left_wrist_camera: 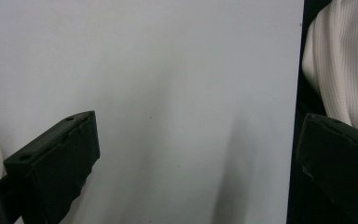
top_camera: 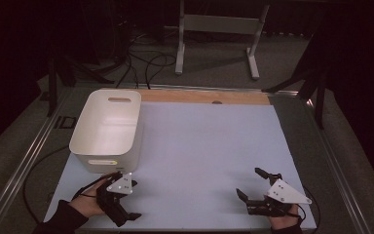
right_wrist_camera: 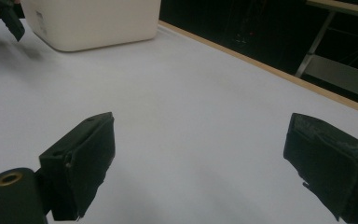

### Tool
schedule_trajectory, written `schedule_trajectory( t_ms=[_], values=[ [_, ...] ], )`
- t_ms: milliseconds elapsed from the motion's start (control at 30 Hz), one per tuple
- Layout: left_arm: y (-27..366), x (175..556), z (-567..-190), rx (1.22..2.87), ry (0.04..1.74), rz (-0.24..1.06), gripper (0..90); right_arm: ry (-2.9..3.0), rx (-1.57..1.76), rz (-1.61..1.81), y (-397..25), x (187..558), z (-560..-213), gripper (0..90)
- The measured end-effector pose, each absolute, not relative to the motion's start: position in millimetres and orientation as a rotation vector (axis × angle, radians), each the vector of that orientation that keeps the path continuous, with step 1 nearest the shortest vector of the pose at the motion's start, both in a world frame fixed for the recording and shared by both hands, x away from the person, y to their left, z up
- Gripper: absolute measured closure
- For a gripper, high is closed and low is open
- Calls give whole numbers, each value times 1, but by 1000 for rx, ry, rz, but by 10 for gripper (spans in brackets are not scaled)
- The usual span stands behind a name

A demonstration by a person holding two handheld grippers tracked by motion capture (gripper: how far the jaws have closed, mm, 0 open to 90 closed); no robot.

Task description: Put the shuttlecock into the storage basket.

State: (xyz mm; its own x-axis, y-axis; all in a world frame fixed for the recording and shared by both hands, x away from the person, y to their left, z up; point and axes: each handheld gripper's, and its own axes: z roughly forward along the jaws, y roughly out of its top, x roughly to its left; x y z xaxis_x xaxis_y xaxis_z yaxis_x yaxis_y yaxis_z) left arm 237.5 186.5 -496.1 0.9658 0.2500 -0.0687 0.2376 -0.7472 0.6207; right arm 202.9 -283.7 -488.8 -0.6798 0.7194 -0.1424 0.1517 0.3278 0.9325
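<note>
High view: left gripper (top_camera: 126,200) and right gripper (top_camera: 253,184) rest at table's (top_camera: 209,146) near edge, jaws apart, empty. White bin (top_camera: 108,127) at left edge untouched; work apparently unstarted.

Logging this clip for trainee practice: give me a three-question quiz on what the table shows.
1. True or false: the left tongs grip something.
2. Which tongs are nearer the white bin? A) left B) right
3. Fill in: the bin stands on the pale ______.

Key: 1 false, both tongs stand open with nothing between them; 2 A, the left tongs sit just in front of the bin; 3 mat.
</note>
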Motion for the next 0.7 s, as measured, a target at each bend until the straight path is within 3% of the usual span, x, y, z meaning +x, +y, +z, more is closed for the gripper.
schedule_trajectory(
  t_ms=[333, 500, 700],
  values=[
    [194, 240, -506, 2362, 412, 52, 0, 2049, 758, 1354, -284, 203, -489, 90],
    [195, 238, -506, 2313, 452, 124, 4, 2050, 759, 1356, -284, 203, -489, 90],
    [196, 240, -512, 2304, 496, 108, 0, 2051, 755, 1356, -284, 204, -489, 90]
  ],
)
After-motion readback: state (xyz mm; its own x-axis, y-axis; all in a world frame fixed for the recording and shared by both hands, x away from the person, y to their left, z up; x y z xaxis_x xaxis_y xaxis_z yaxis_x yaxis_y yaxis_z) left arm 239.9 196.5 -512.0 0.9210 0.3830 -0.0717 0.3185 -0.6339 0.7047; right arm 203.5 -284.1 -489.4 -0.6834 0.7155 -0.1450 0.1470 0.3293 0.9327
